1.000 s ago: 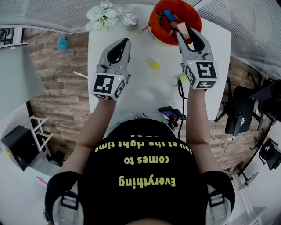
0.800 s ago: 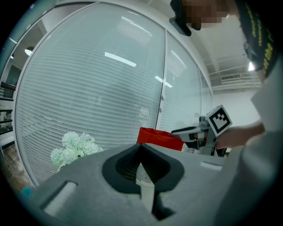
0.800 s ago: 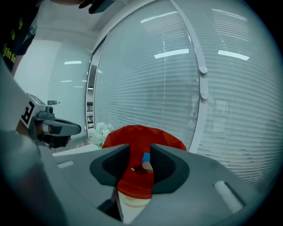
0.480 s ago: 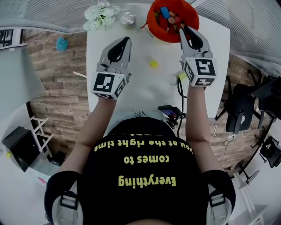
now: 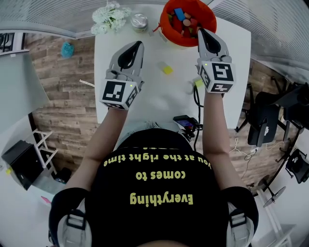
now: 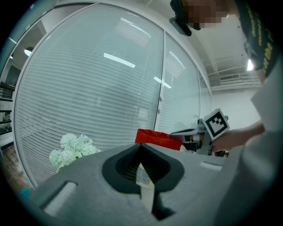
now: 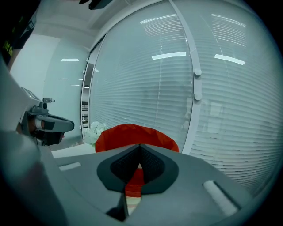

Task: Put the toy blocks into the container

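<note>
Our right tongs have just been closing. Now the two jaws are pressed together with nothing between them. Our left tongs are pinched together too, and they hold nothing. We hold both over the white table, side by side, pointing away from us.

The tip of the right tongs is right at the near edge of the red container. The left tongs are farther from it, off to one side. Inside the container we see a pile of blocks, with a blue block on top and some red and tan ones around it. So we think a good part of the job is done.

But it is not all done. A yellow block lies on the table between the two tongs, apart from both. A small yellow-green block lies just beside the right tongs, next to the cube with the square marks. There may be a pale one near it, but it is too faint for us to tell. These blocks have to go into the container as well.

Farther out, at the far edge of the table, there are white flowers and a silver tin, close to the container.
</note>
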`<action>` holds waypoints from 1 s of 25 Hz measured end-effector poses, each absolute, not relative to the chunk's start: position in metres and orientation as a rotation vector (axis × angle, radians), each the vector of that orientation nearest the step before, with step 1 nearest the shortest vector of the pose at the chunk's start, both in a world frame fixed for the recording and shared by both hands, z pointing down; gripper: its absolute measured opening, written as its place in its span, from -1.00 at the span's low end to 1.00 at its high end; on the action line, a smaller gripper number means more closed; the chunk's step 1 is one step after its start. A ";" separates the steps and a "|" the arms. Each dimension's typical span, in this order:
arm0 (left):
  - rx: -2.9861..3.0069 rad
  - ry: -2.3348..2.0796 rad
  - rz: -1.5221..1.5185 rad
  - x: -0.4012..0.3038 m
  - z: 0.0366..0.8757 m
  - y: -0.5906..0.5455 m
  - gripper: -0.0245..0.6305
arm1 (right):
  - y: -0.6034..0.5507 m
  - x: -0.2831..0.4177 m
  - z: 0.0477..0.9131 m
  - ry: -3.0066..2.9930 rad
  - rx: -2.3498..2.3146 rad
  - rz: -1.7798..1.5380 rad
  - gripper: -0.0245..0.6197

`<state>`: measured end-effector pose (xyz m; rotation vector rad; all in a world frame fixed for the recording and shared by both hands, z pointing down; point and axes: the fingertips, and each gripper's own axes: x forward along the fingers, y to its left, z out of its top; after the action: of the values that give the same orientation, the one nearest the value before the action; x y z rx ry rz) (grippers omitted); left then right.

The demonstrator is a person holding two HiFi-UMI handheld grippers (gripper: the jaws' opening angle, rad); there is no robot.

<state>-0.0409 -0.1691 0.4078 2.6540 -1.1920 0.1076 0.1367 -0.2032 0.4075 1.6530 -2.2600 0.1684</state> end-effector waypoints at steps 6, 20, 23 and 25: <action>2.665 -1.177 0.092 -0.040 0.404 -0.167 -0.93 | -0.204 0.138 0.408 -2.265 1.678 0.171 -0.90; 2.695 -1.170 0.065 -0.039 0.392 -0.156 -0.93 | -0.203 0.139 0.407 -2.288 1.703 0.182 -0.90; 2.702 -1.165 0.058 -0.038 0.388 -0.153 -0.93 | -0.198 0.137 0.405 -2.363 1.670 0.162 -0.90; 2.712 -1.157 0.054 -0.036 0.385 -0.151 -0.93 | -0.191 0.135 0.403 -2.365 1.624 0.107 -0.90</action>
<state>-0.0363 -0.1512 0.3846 2.7120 -1.1566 0.0536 0.1351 -0.1913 0.4027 1.6242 -2.3654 0.1066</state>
